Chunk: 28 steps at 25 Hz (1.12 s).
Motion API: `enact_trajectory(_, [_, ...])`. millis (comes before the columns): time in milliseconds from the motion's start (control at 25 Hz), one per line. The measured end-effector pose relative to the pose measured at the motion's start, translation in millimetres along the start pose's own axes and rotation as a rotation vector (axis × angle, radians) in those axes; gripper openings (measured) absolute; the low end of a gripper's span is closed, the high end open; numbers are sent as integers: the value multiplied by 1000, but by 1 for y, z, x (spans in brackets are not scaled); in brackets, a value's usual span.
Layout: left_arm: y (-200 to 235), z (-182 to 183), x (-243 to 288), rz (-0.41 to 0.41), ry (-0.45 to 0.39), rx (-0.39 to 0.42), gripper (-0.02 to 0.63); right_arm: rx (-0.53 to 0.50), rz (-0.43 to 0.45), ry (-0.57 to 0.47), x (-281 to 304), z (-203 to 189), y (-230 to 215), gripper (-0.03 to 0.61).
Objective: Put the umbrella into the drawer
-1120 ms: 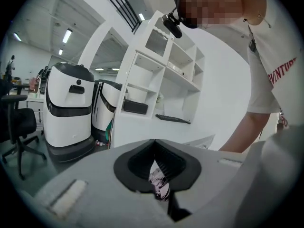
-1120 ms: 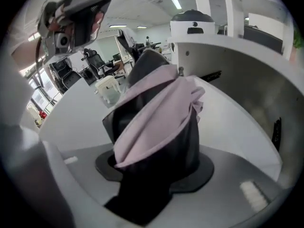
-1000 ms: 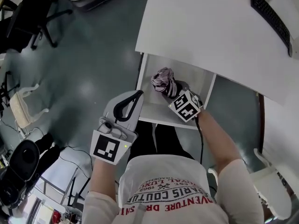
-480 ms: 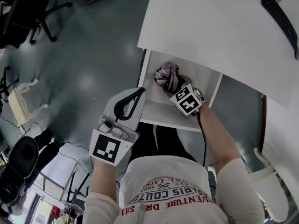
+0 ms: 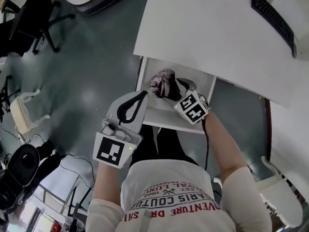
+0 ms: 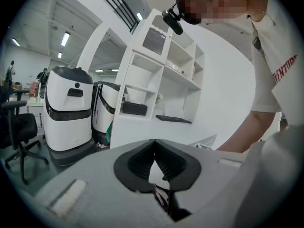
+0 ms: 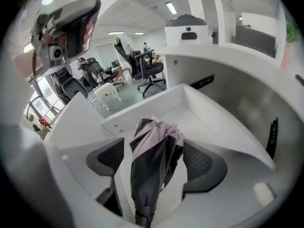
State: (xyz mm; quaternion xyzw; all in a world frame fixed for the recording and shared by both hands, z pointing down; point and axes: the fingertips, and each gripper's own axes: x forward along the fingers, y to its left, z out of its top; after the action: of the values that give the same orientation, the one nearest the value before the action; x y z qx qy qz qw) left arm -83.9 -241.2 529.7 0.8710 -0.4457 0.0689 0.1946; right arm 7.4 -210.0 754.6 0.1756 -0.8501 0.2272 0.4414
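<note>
The folded umbrella (image 5: pixel 163 83), black with pink-grey cloth, lies in the open white drawer (image 5: pixel 169 121) under the desk. In the right gripper view the umbrella (image 7: pixel 154 160) is between my right gripper's (image 7: pixel 153 148) jaws, which are opening; the left pad stands clear of the cloth. In the head view my right gripper (image 5: pixel 180 89) reaches down into the drawer over the umbrella's near end. My left gripper (image 5: pixel 143 96) hovers at the drawer's left front corner, shut on nothing, its tips touching in the left gripper view (image 6: pixel 153 144).
The white desk (image 5: pixel 207 33) covers the drawer's back half and carries a keyboard (image 5: pixel 273 21). Office chairs (image 5: pixel 34 13) stand far left on the grey floor, and a white chair (image 5: pixel 285 197) is at the lower right. White shelving (image 6: pixel 161 75) and white machines (image 6: pixel 69 108) stand ahead of the left gripper.
My right gripper has lifted slightly off the umbrella, which stays lying in the drawer. The left gripper has barely shifted.
</note>
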Motion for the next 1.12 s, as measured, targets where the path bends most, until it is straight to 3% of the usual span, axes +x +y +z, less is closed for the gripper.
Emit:
enact_trajectory(160, [-17, 27, -5, -7, -37, 32, 5, 21, -55, -113, -46, 30, -2, 357])
enact_trajectory(240, [-22, 41, -8, -11, -56, 53, 5, 24, -126, -192, -70, 46, -9, 275])
enact_trajectory(320, [-30, 56, -15, -12, -68, 68, 4, 46, -202, -250, -99, 58, -13, 140])
enact_trajectory(560, [-55, 100, -35, -14, -87, 127, 3, 96, -337, -352, -182, 80, -7, 0])
enact_trajectory(1120, [-97, 185, -41, -91, -155, 250, 3, 95, -493, -740, -357, 163, 17, 0])
